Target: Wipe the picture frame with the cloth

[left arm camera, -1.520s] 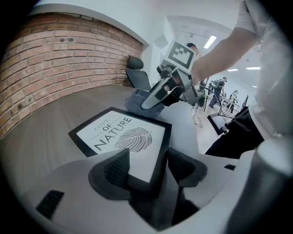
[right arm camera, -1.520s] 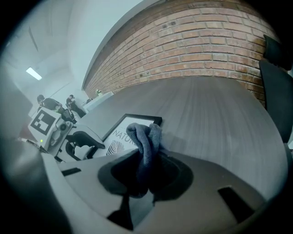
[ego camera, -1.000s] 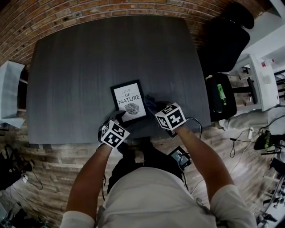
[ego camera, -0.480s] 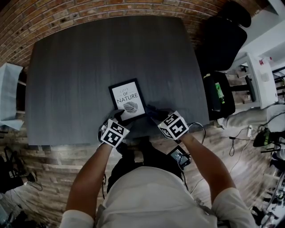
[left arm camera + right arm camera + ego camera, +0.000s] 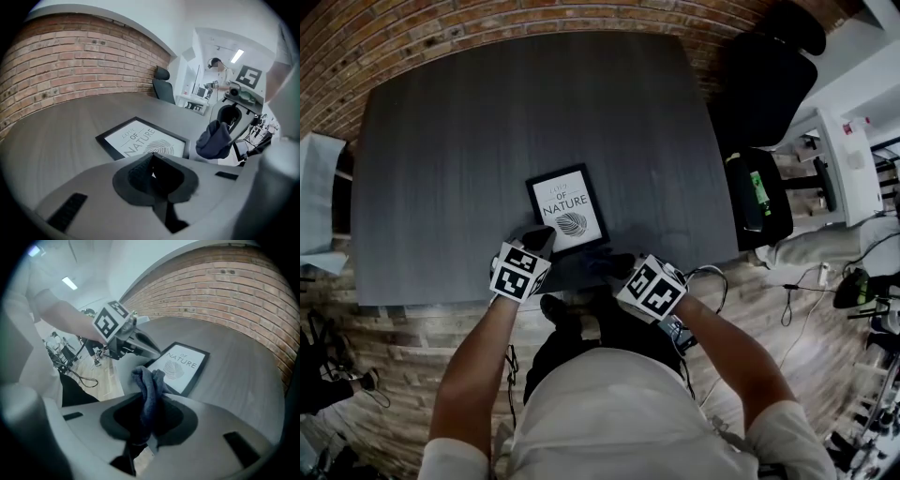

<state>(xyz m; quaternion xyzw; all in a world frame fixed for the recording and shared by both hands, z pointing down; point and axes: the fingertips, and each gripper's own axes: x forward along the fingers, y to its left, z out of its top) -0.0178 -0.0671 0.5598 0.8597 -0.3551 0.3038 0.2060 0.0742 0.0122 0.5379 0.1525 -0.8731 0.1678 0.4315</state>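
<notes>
Only right gripper view: cloth (image 5: 150,392) between fingers (image 5: 177,420).

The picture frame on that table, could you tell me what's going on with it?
A person works at the dark table with a handheld gripper in each hand. The right gripper is shut on a dark cloth near the table's front edge. The left gripper has just closed its jaws on nothing, close to the picture frame. The frame lies flat; no wiping contact shows.

Pale short-sleeved shirt (image 5: 619,412), dark trousers (image 5: 567,352); grey hand-held grippers (image 5: 538,238) (image 5: 617,266), black-white marker cubes (image 5: 520,270) (image 5: 652,288).
</notes>
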